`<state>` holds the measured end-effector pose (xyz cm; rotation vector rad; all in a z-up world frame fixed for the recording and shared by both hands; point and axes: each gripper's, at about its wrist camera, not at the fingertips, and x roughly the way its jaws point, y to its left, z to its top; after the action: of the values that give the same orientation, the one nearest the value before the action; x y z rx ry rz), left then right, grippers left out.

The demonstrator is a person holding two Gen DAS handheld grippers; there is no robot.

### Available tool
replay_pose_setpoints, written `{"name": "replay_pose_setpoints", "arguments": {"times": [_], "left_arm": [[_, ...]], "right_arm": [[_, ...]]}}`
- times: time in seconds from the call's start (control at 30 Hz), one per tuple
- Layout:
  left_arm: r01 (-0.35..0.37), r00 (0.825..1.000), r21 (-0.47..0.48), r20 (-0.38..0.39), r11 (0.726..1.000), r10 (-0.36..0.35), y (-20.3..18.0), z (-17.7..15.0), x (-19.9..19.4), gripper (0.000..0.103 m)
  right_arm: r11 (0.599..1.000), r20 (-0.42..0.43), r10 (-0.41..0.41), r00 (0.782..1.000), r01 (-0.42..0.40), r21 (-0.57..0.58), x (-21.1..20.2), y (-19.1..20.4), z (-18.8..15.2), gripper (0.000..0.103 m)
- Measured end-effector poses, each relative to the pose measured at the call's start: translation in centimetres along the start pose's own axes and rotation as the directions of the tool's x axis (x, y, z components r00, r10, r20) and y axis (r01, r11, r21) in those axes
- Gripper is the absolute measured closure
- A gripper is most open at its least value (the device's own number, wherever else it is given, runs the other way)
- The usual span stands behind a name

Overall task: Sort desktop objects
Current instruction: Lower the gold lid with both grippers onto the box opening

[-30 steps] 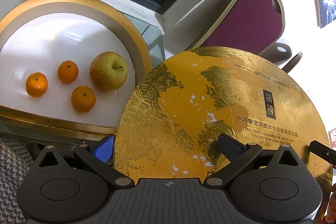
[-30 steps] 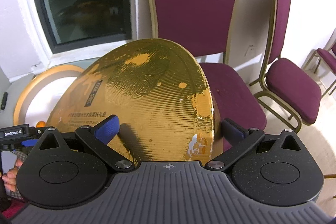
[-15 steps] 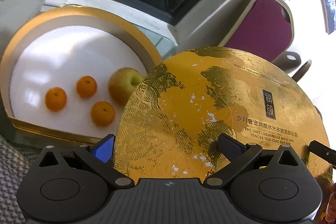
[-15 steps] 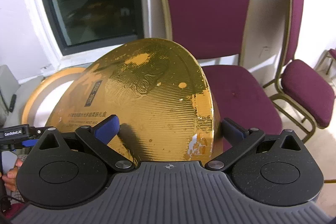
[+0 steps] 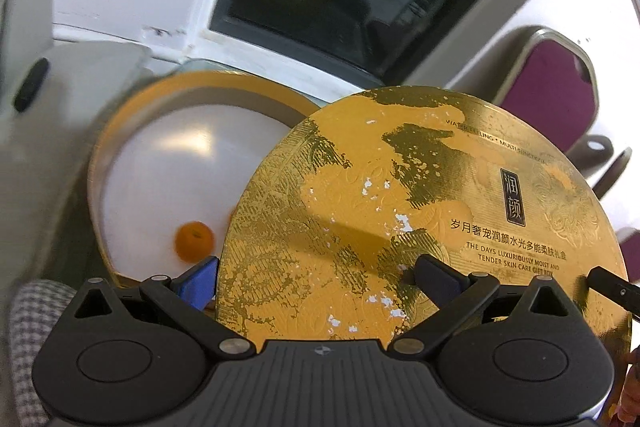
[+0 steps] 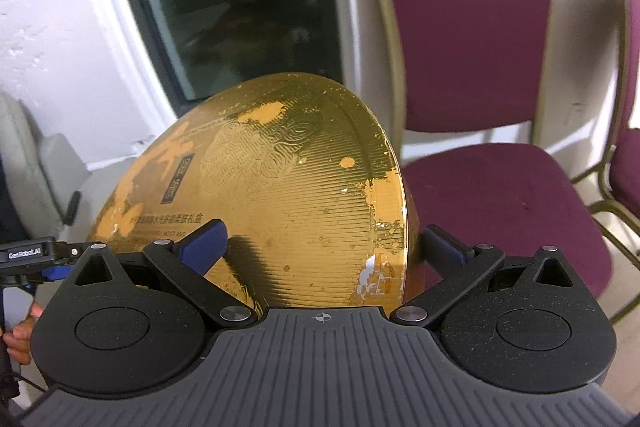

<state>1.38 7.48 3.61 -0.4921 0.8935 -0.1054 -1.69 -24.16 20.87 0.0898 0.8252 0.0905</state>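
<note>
Left claw [image 5: 316,277] clamping lid [image 5: 420,211] rim | right claw [image 6: 320,247] clamping opposite rim | you are holding lid tilted, airborne | box [image 5: 120,123] with orange [image 5: 194,241] lying at left claw's 10 o'clock, nearer left | lid needing to go that way, flat.

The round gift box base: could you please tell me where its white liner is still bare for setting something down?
In the left wrist view, the white liner is bare across its upper and left parts, bordered by the gold rim. The lower right is crowded: a mandarin sits there, and the gold lid, held by both claws, hides the rest.
</note>
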Motion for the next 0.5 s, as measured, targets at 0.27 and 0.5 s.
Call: {"name": "replay_pose_setpoints", "arguments": {"times": [0.27, 0.5], "left_arm": [[-0.112, 0.988, 0.025, 0.111, 0.993, 0.109, 0.3, 3.1, -3.7, 0.002], [-0.233, 0.951, 0.02, 0.211, 0.972, 0.224, 0.9, 5.2, -5.7, 0.002]], "right_arm": [[0.99, 0.036, 0.142, 0.989, -0.141, -0.009, 2.6, 1.9, 2.6, 0.001], [0.962, 0.022, 0.274, 0.962, -0.274, 0.015, 6.8, 3.9, 5.2, 0.001]]}}
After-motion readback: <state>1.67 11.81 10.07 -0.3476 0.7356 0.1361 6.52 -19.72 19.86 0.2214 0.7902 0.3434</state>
